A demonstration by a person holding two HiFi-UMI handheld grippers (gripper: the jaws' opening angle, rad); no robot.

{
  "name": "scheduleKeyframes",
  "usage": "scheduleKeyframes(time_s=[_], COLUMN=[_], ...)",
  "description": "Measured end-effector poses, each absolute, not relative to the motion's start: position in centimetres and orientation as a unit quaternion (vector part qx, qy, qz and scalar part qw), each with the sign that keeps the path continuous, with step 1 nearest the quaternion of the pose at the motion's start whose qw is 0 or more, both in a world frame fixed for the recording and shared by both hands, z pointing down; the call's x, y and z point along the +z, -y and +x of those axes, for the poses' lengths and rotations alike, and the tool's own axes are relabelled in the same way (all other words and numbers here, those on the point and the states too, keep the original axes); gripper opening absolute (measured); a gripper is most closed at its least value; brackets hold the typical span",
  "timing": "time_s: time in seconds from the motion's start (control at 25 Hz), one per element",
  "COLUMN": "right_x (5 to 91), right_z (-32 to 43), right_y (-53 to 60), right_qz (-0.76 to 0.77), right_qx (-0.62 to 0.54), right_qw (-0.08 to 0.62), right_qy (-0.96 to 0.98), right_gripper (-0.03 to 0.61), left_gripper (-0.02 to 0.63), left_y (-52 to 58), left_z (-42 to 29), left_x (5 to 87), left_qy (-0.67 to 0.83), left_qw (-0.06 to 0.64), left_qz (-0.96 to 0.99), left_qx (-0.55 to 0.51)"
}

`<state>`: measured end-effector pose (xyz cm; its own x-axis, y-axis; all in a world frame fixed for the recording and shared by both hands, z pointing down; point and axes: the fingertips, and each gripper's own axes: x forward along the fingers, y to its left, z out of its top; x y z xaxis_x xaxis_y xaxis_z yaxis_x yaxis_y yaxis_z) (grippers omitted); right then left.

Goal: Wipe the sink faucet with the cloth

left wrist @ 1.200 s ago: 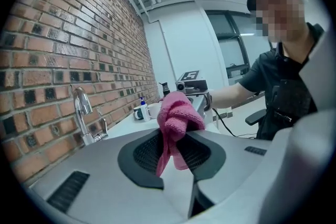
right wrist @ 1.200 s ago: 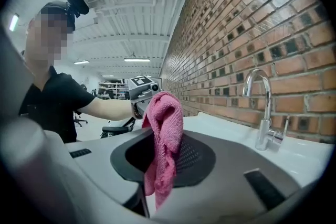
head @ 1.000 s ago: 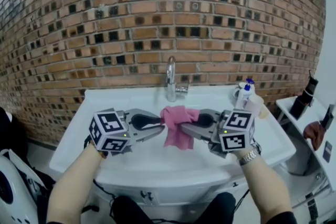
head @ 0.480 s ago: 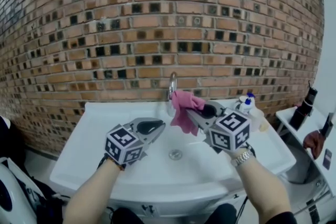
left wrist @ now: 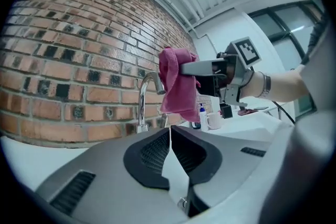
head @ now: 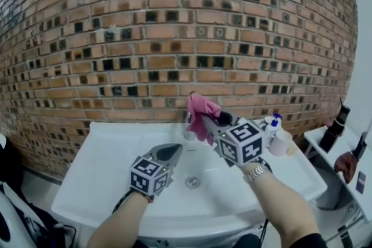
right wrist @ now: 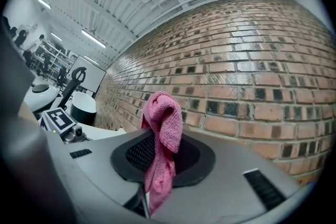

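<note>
Head view: right gripper is holding pink cloth up over the sink. Left gripper view: cloth's hanging right at faucet spout — set for wiping; left gripper is idling w/ jaws shut, empty. Right gripper view: jaws are pinching cloth's mid.

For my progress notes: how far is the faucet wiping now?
Done: the right tool grips the pink cloth. In hand: the cloth is at the faucet spout; contact is unclear. Left: the wiping itself. The left tool is shut, empty.
</note>
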<state>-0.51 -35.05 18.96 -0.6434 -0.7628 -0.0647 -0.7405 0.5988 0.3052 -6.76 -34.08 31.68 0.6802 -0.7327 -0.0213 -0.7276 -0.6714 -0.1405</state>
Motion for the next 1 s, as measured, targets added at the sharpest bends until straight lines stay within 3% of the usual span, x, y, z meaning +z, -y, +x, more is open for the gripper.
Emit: scheduleKeyframes(time_s=[0.56,1.0], right_x=[18.4,18.0], right_z=[-1.7,-1.1], right_y=[39.4,43.1], right_qz=[0.443,0.464], right_qx=[-0.139,-0.1], right_qw=[0.022,0.006], right_qy=[0.886,0.88], right_gripper=[0.061,0.057], left_gripper=[0.008,0.008], left_y=[32.9,33.0], left_z=[-6.2,-6.6], left_x=[30.9,30.3], left_qy=[-0.402,-0.413], left_qw=[0.144,0.155], left_qz=[-0.903,-0.896], left_qx=[-0.042,-0.038])
